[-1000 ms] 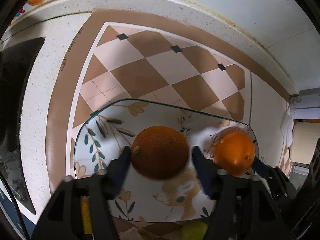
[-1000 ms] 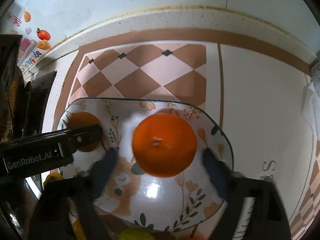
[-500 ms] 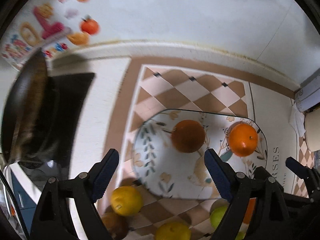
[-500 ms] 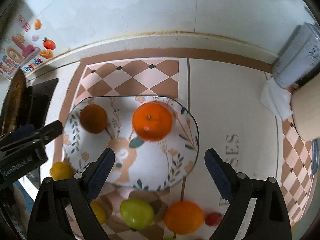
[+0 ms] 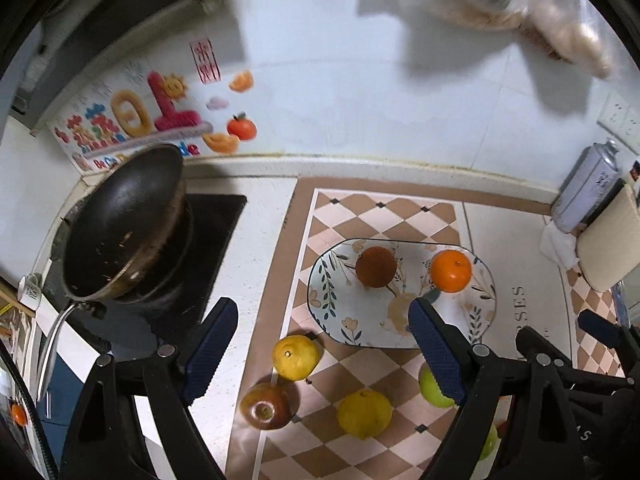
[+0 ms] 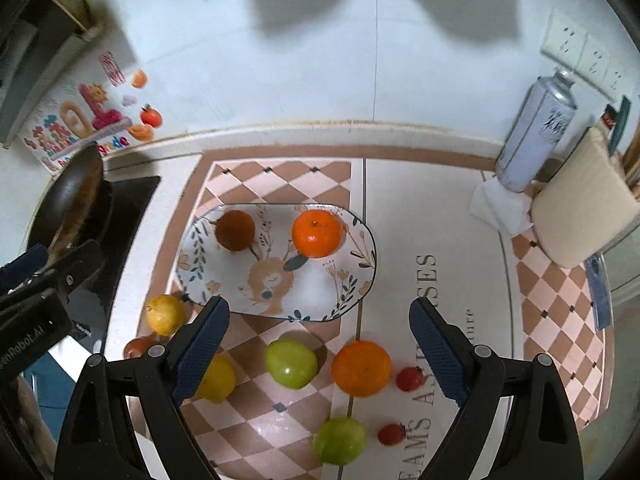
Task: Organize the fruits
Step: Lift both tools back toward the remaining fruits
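Both the left gripper (image 5: 322, 350) and right gripper (image 6: 319, 350) hang spread wide and empty above the counter. Two oranges already sit on the plate (image 6: 352, 280); a loose orange (image 6: 361, 367) lies at its 6 o'clock, among other fruit. It looks firm, round and prone to roll, so pinching across its widest middle seems best.

White tiled wall (image 6: 320, 60) behind checkered countertop mat (image 6: 280, 184).

Black gripper frames, silver screws, blue textured fingers (image 6: 202, 346).
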Demonstrator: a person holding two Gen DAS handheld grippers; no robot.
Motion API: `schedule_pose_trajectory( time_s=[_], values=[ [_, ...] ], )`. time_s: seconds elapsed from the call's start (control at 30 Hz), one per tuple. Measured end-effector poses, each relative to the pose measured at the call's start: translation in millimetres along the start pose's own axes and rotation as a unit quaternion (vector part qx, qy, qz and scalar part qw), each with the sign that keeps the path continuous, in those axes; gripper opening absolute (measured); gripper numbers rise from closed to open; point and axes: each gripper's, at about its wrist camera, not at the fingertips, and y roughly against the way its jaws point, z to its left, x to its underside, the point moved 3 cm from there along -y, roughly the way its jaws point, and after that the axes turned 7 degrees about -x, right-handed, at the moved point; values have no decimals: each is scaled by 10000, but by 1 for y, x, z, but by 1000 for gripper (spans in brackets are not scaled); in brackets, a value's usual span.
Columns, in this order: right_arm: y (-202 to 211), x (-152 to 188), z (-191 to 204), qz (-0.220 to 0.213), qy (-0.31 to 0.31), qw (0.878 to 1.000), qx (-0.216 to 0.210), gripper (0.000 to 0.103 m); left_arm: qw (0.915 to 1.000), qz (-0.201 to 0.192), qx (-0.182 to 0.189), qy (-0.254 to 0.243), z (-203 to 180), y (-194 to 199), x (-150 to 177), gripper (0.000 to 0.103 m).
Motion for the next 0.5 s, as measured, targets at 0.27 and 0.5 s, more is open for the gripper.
schedule_pose_trajectory(
  time_s=[0.27,0.5],
  values=[
    [42,19,7,-264,40,9996,-5,94,9993,-368,-42,32,7,42,21,87],
    [41,33,4,-159,-57,9998,-78,94,9993,-366,-103,8,7,53,33,87]
  ],
)
